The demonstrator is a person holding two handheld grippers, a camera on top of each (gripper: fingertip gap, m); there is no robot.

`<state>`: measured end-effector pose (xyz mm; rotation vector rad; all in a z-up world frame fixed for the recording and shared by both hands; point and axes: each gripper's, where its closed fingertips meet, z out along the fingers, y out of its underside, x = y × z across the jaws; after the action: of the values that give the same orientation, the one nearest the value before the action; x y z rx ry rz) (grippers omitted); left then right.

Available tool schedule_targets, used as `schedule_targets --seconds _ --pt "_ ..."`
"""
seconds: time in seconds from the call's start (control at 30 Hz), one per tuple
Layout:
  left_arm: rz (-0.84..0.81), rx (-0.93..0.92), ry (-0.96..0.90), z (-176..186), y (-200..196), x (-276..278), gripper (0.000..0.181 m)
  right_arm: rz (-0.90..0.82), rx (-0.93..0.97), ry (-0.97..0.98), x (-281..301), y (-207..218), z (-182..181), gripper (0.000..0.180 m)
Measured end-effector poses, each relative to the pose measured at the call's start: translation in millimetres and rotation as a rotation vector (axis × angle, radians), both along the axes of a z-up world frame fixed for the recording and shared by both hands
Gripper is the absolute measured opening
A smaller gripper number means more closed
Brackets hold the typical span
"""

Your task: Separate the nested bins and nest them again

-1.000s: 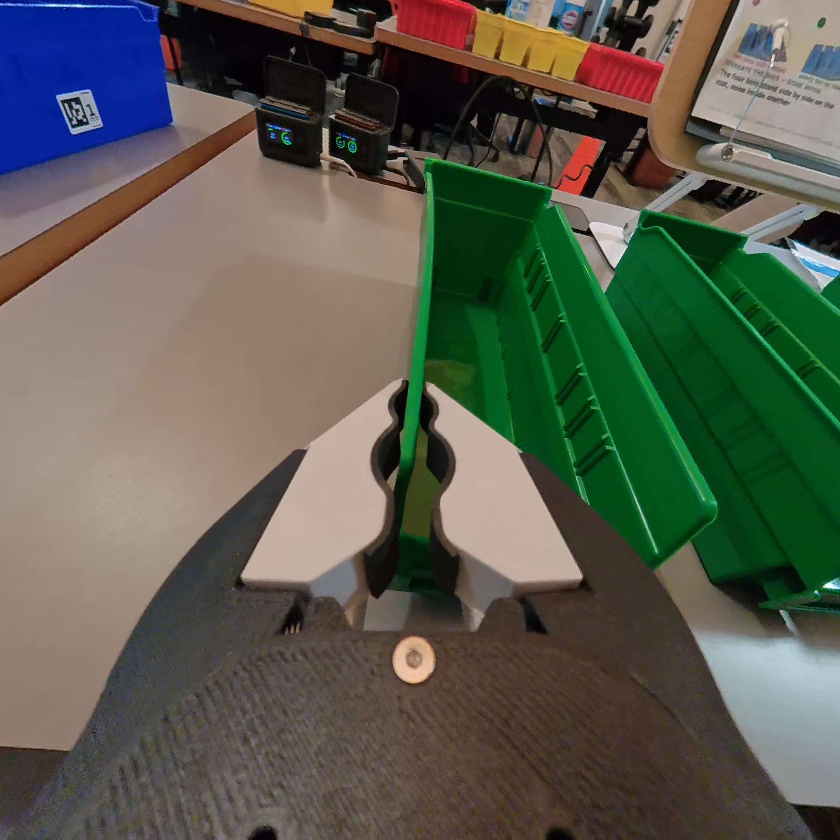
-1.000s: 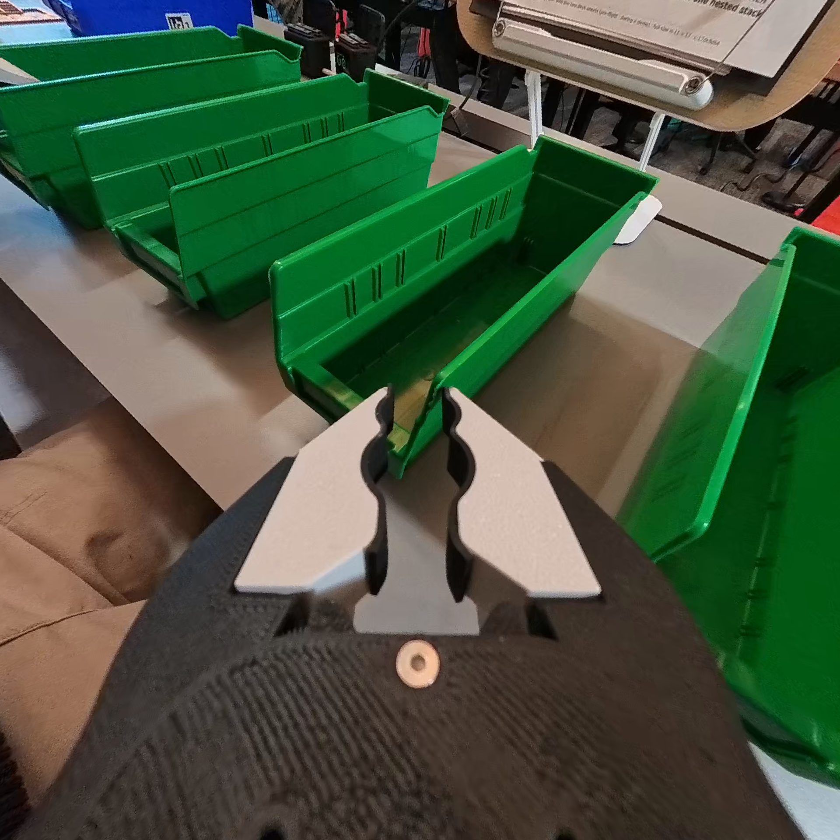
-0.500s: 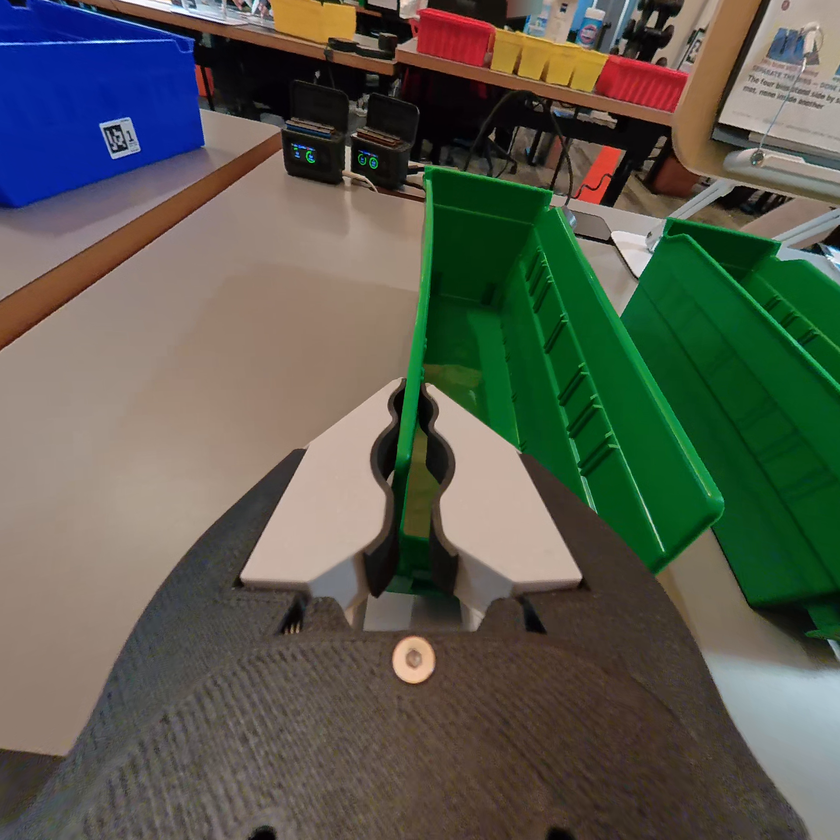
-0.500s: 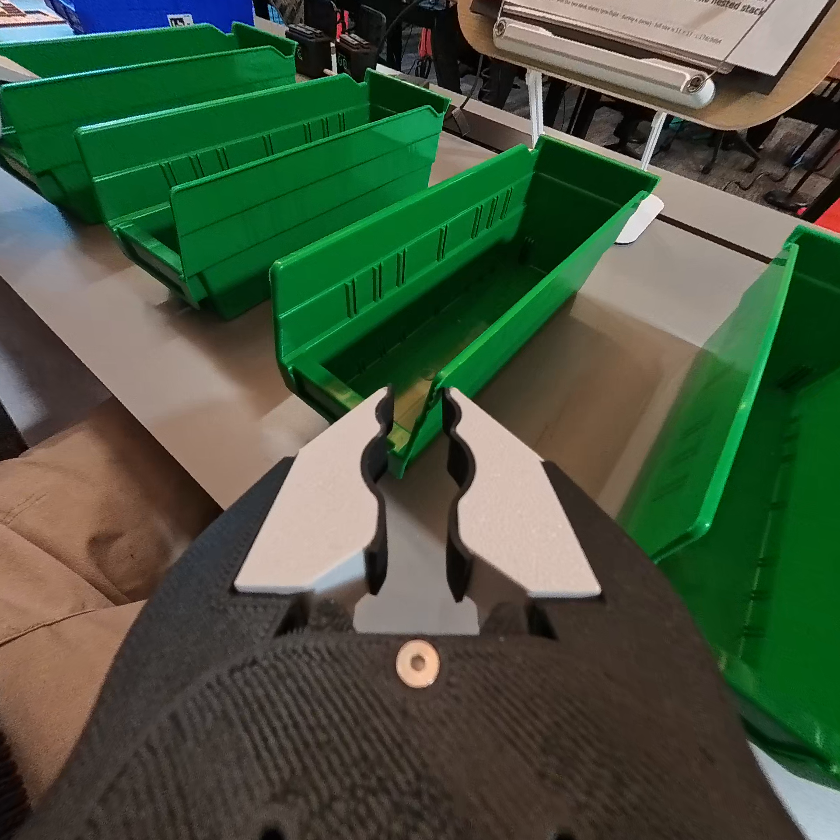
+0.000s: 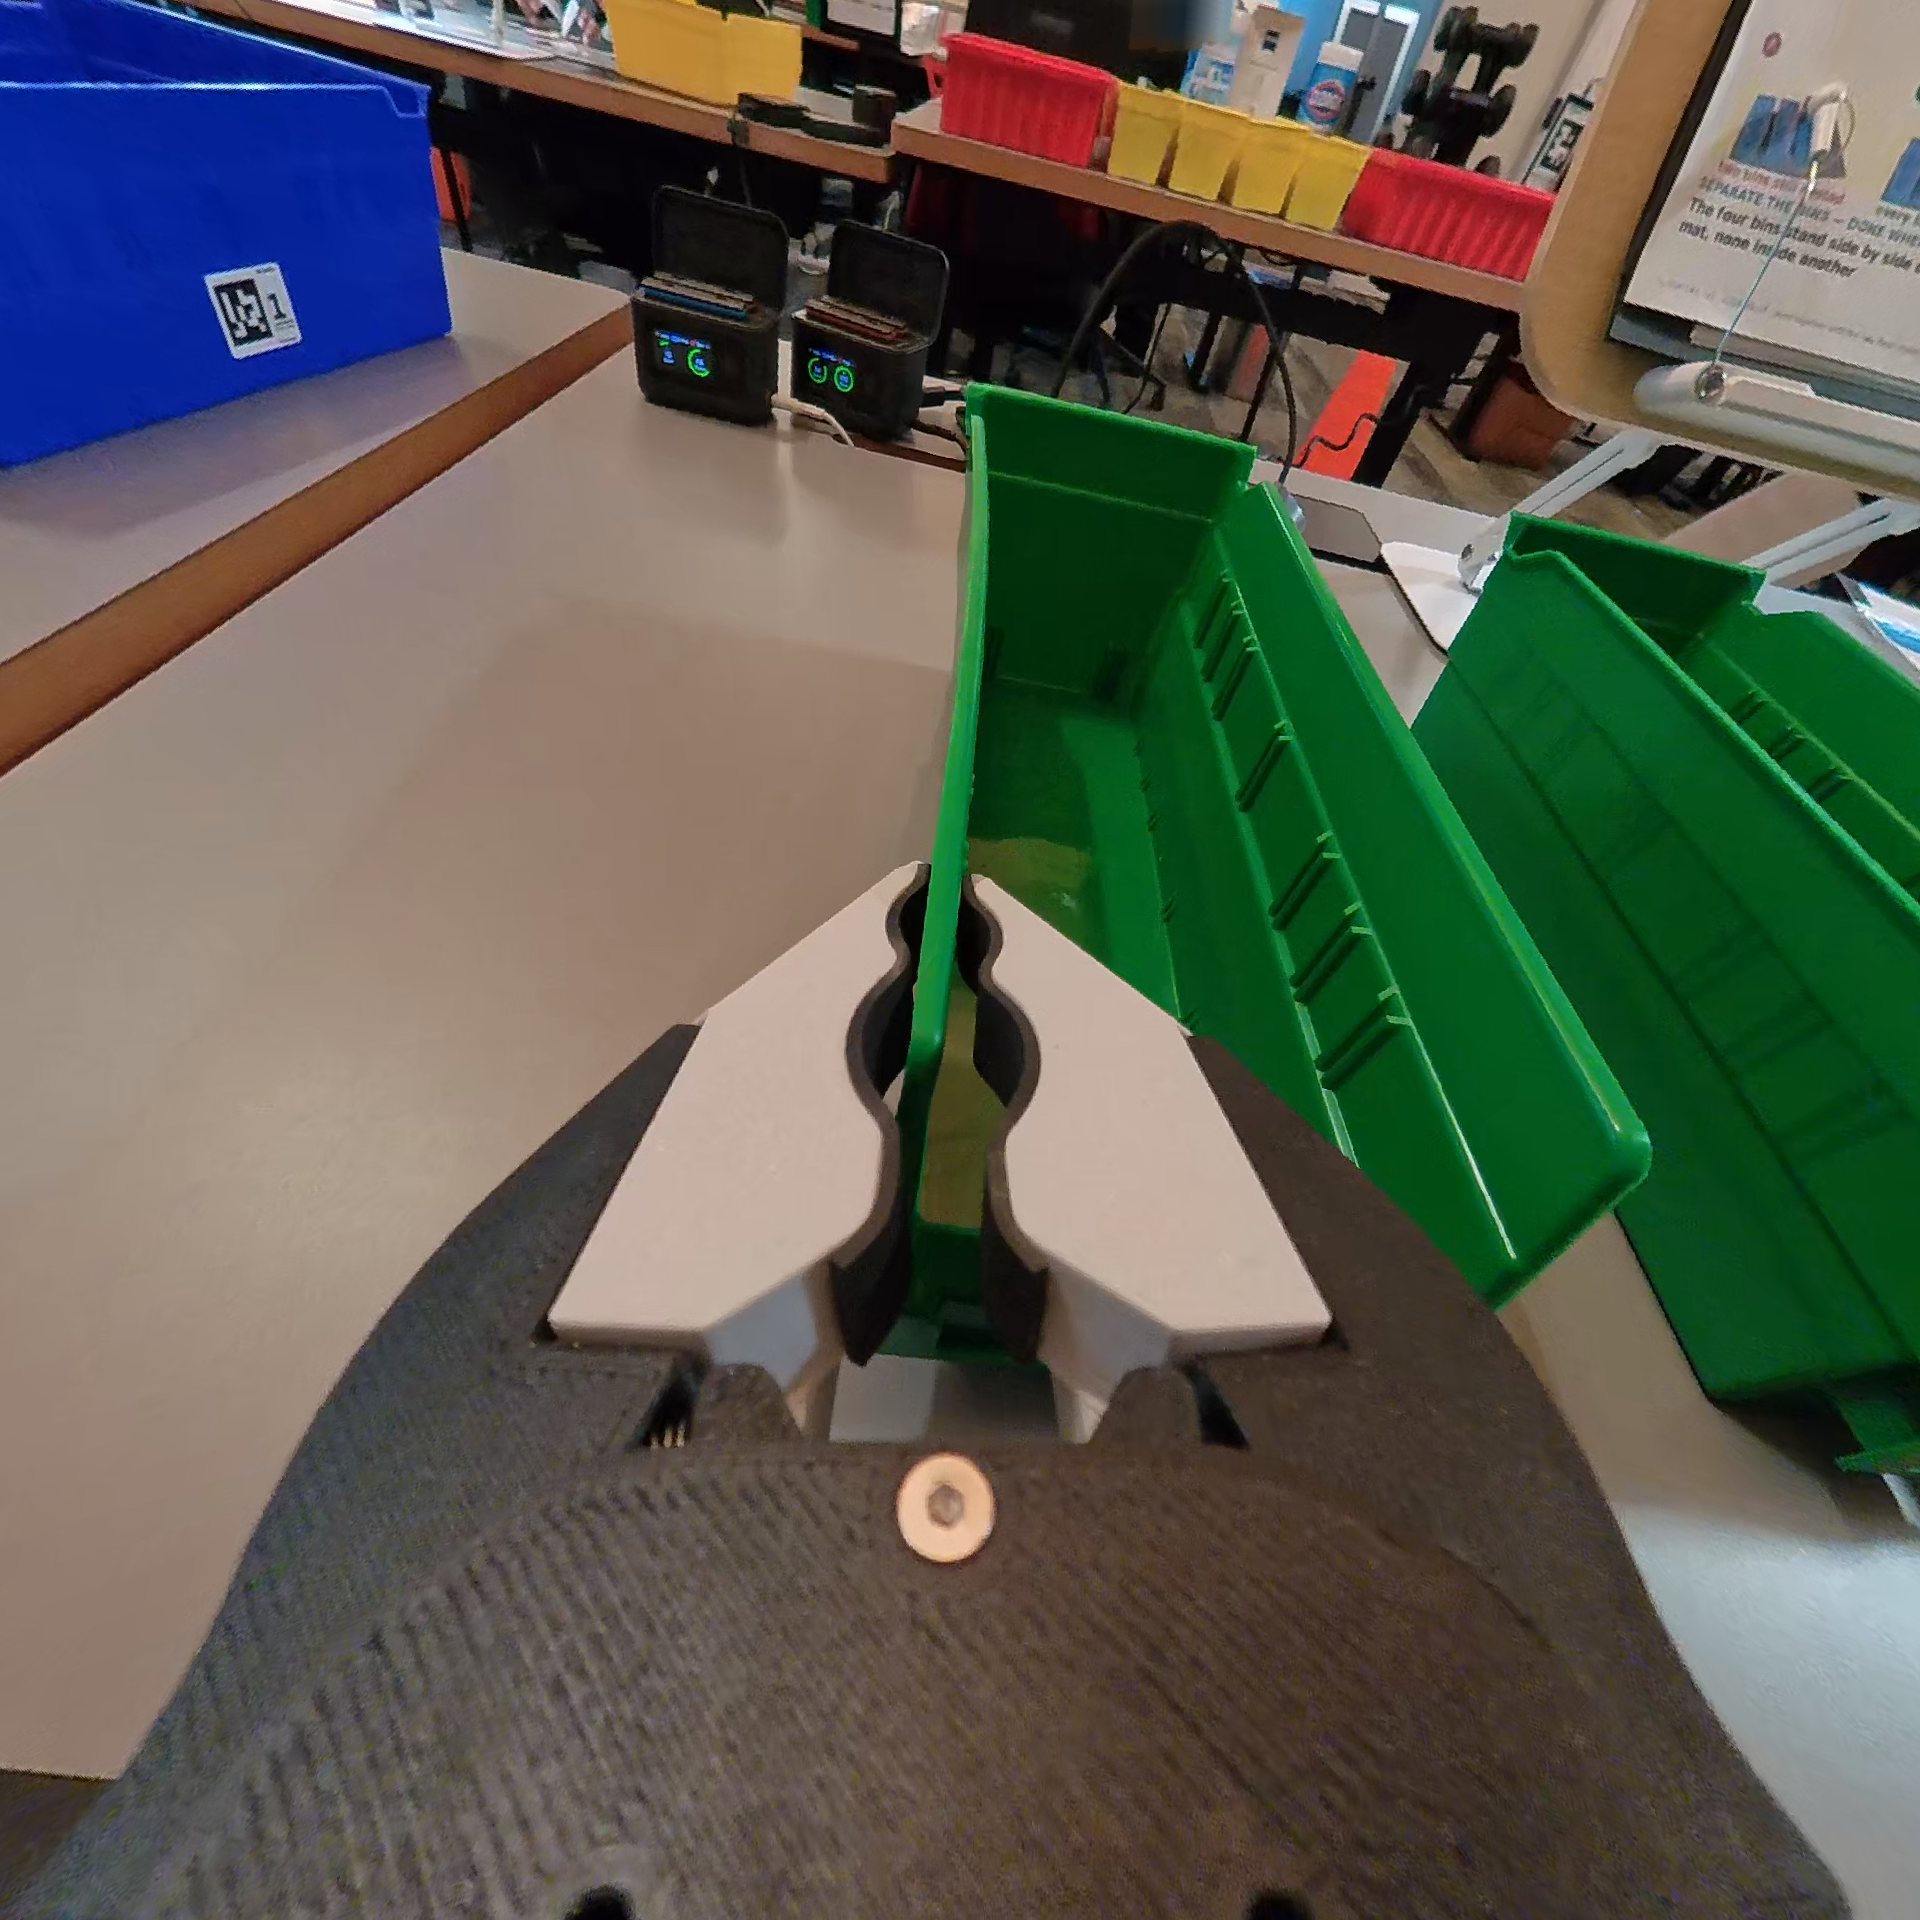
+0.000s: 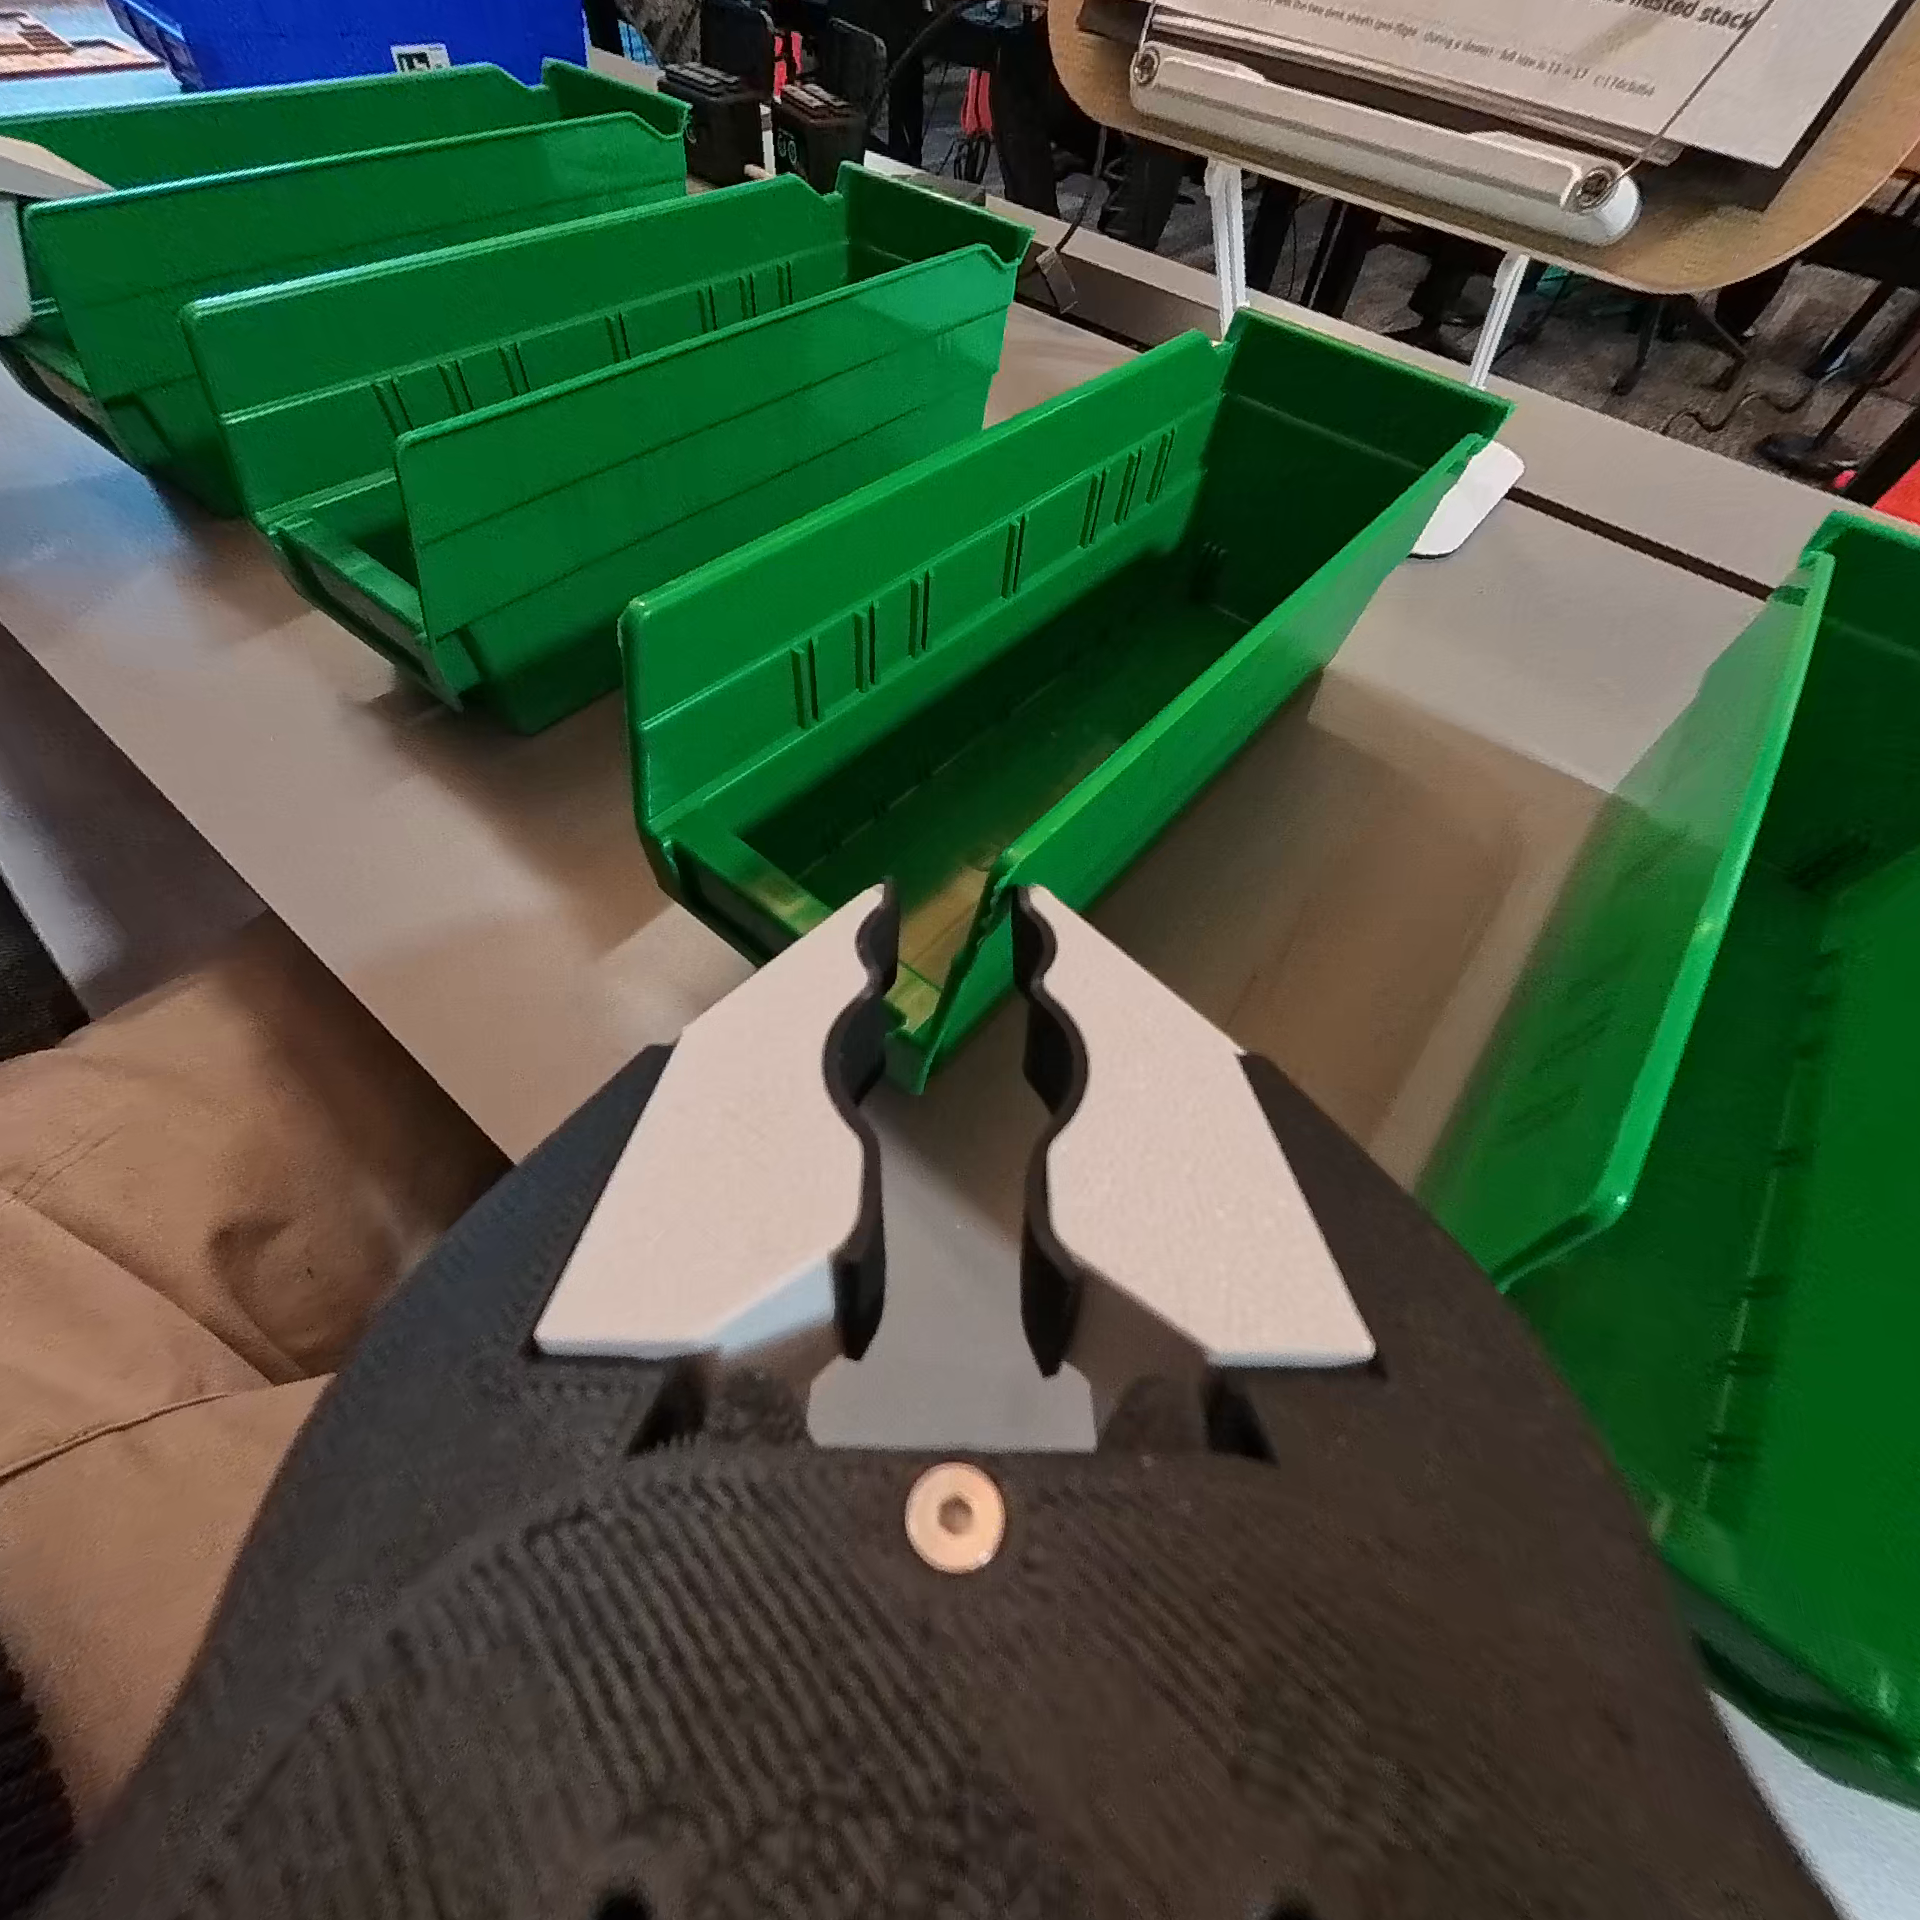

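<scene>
Several long green bins stand side by side on a grey table (image 5: pixel 416 831). My left gripper (image 5: pixel 943 883) is shut on the left side wall of one green bin (image 5: pixel 1299 883) and holds it tilted, with a second bin (image 5: pixel 1662 883) close on its right. In the right wrist view my right gripper (image 6: pixel 951 914) is open, its jaws astride the near end of the right wall of the third bin (image 6: pixel 1039 644) without clamping it. Two bins (image 6: pixel 312 208) (image 6: pixel 623 416) lie to its left and one bin (image 6: pixel 1714 1039) to its right.
A blue bin (image 5: pixel 208 208) sits on a side table at the far left. Two black charger cases (image 5: pixel 707 312) stand behind the bins. A clipboard on a stand (image 6: pixel 1403 125) rises at the back. Tan clothing (image 6: pixel 156 1299) is at the table's near edge.
The left gripper has shifted with its held bin, so the gap to the neighbouring bin has widened and the view tilted up. The right gripper has stayed in place, still open.
</scene>
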<state>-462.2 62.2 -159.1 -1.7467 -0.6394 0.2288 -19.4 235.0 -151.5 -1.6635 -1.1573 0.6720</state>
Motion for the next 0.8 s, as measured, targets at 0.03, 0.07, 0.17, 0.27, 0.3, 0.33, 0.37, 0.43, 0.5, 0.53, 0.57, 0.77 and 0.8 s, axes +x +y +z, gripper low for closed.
schedule_targets --seconds 0.03,0.07,0.17,0.27,0.3,0.33,0.37,0.43,0.5,0.53,0.57,0.77,0.8 --pt "0.001 0.000 0.000 0.0 0.0 -0.1 0.003 0.000 0.000 0.001 0.1 0.0 0.1 0.020" --pt "0.001 -0.001 0.001 0.0 0.1 -0.1 0.003 0.000 0.000 0.001 0.1 0.0 0.2 0.020" --pt "0.004 -0.005 0.002 -0.4 -0.2 -0.1 0.003 0.000 -0.001 0.001 0.0 0.0 0.0 0.020" --pt "0.005 -0.009 -0.004 -1.0 -0.6 0.1 0.004 0.001 -0.008 0.001 -0.1 0.2 -1.1 0.020" --pt "0.005 -0.010 -0.004 -1.1 -0.6 0.2 0.004 0.001 -0.012 0.000 -0.2 0.3 -1.8 0.020" --pt "0.006 -0.011 -0.004 -1.2 -0.6 0.2 0.004 0.001 -0.016 -0.001 -0.2 0.4 -2.5 0.020" --pt "0.006 -0.011 -0.004 -1.3 -0.6 0.2 0.004 0.002 -0.020 -0.001 -0.3 0.5 -3.1 0.020" --pt "0.007 -0.012 -0.006 -1.3 -0.7 0.1 0.004 0.002 -0.023 0.000 -0.4 0.6 -3.4 0.020" --pt "0.008 -0.012 -0.007 -1.5 -0.7 0.1 0.004 0.002 -0.024 0.000 -0.3 0.6 -3.5 0.020" --pt "0.008 -0.012 -0.008 -1.5 -0.8 0.2 0.005 0.002 -0.024 -0.001 -0.3 0.6 -3.8 0.020" --pt "0.009 -0.012 -0.008 -1.4 -0.8 0.1 0.004 0.003 -0.027 -0.003 -0.4 0.7 -4.4 0.020" --pt "-0.014 -0.013 -0.012 -1.4 0.1 2.8 0.003 -0.005 -0.049 -0.014 0.5 2.4 -9.0 0.024" --pt "-0.016 -0.012 -0.012 -1.5 0.1 2.9 0.003 -0.006 -0.051 -0.012 0.7 2.7 -8.8 0.024"
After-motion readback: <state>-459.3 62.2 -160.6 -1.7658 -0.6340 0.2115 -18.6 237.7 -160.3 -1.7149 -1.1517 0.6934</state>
